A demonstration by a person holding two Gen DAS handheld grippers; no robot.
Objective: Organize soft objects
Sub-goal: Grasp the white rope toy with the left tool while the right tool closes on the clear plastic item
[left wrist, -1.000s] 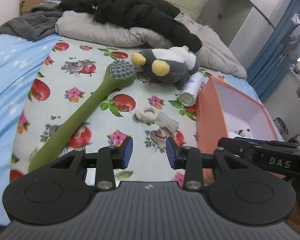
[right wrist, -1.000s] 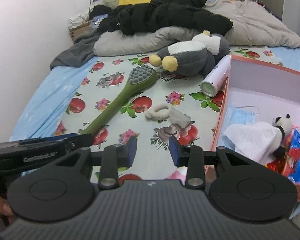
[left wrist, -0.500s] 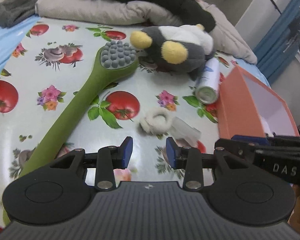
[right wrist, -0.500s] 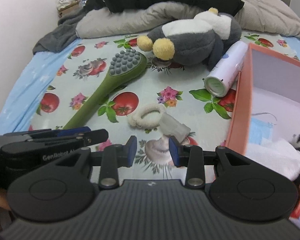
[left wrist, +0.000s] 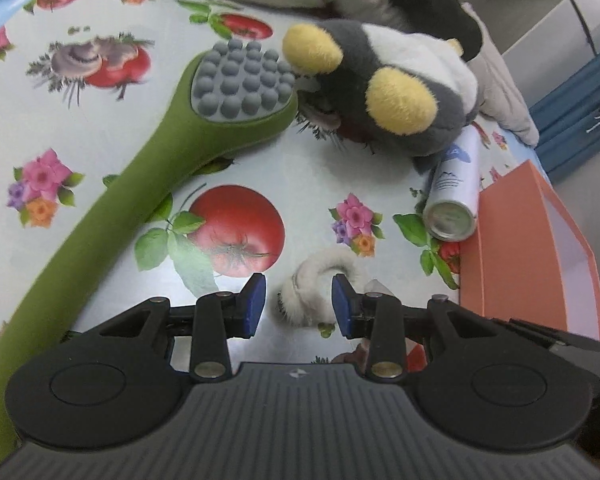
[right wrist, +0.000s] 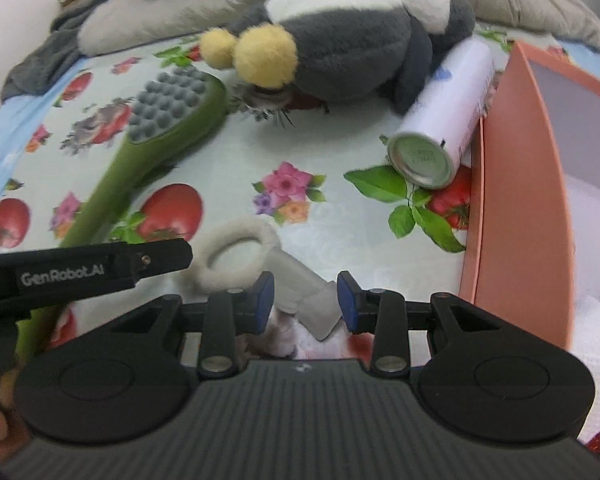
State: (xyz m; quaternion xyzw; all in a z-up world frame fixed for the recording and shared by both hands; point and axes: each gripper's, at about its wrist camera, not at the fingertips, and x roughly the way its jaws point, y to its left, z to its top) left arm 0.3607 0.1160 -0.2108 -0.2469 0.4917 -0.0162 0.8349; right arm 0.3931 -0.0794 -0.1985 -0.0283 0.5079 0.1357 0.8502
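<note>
two handheld grippers hover low over a bed covered by a glossy cloth [left wrist: 260, 176] printed with tomatoes and flowers. the left gripper [left wrist: 299, 306] has its blue pads spread, with a fluffy white ring [left wrist: 320, 276] lying between them on the cloth, not pinched. the right gripper [right wrist: 304, 300] is also spread and empty, its pads either side of a pale fabric piece [right wrist: 304, 284] that seems joined to the ring; whether they touch it is unclear.

the ring looks light, furry and squashy, so it should flatten under a pinch and not slip; taking one side of the loop seems the safest hold. beyond it lie a long green massager [left wrist: 148, 168] with a grey knobbed head, likely firm, a grey and white plush [left wrist: 396, 88] with yellow pom-poms, bulky but soft, and a smooth metal can [left wrist: 456, 196] on its side touching an orange box [left wrist: 528, 248]. rumpled bedding [right wrist: 172, 12] lies behind.
</note>
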